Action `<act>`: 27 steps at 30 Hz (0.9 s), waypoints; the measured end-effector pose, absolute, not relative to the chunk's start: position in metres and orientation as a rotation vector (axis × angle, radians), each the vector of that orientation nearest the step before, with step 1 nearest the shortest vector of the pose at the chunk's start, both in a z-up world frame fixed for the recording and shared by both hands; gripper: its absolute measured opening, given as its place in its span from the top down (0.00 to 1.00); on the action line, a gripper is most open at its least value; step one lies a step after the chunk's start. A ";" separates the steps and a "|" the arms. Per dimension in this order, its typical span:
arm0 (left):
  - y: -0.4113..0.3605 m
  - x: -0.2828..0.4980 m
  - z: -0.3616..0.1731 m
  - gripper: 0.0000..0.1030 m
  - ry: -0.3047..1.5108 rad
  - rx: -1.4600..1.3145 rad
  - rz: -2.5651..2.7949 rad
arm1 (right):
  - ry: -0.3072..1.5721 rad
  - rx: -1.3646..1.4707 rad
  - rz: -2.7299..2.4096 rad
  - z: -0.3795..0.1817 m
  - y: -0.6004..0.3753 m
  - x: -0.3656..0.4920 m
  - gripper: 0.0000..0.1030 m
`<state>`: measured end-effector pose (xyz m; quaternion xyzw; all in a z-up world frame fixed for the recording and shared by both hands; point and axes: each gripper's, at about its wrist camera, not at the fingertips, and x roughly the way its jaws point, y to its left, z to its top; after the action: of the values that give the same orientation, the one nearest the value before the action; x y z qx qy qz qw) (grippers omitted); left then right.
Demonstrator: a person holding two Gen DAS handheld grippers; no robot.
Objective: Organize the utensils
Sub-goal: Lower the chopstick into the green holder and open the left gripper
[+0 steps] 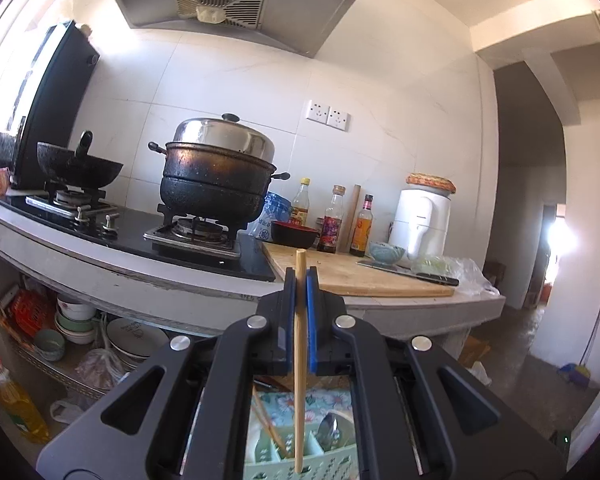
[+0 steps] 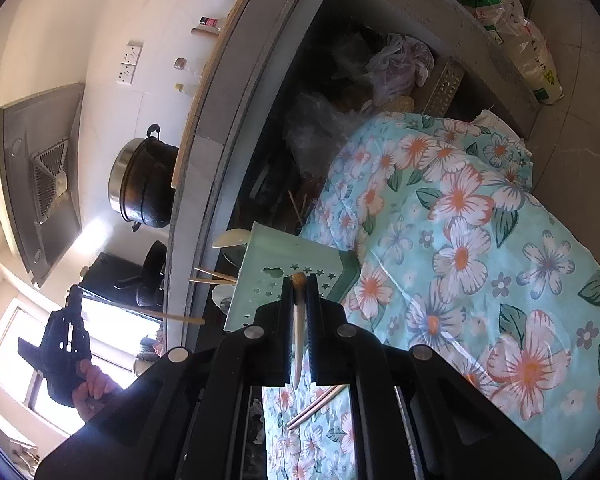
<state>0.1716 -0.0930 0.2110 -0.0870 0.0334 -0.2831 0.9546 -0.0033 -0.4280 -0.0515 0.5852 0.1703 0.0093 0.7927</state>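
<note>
The left claw (image 1: pixel 299 280) is closed on one wooden chopstick (image 1: pixel 299 360), which stands upright between its blue pads (image 1: pixel 311 312), one end above them and the other hanging down over the green utensil holder (image 1: pixel 300 462). The right claw (image 2: pixel 299 286) is also closed, gripping a pale slim utensil with a brown tip (image 2: pixel 298 320); what it is exactly I cannot tell. It is just in front of the holder's star-punched wall (image 2: pixel 284 280). The holder rests on a flowered cloth (image 2: pixel 460 260), below the worktop edge (image 1: pixel 204 284). I judge the sorting step is in hand: the chopstick must next be lowered into the compartment with the other chopsticks (image 1: pixel 272 428), beside the spoon (image 1: pixel 327 432). More metal chopsticks (image 2: pixel 316 404) lie on the cloth.
</note>
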 end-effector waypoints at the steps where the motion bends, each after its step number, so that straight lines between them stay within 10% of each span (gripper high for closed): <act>1: -0.100 0.180 0.209 0.96 0.071 -0.182 -0.567 | 0.370 1.257 0.019 -0.052 -0.428 -0.002 0.94; 20: -0.131 0.246 0.084 0.95 0.281 -0.222 -0.480 | 0.410 1.259 -0.020 -0.065 -0.437 0.011 0.94; 27: -0.095 0.205 0.089 0.59 0.243 -0.209 -0.493 | 0.393 1.203 -0.033 -0.049 -0.431 0.010 0.94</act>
<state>0.2046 -0.0948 0.0892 -0.1028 0.1198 -0.2429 0.9571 0.0097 -0.4310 -0.0488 0.5621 0.1837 -0.0155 0.8062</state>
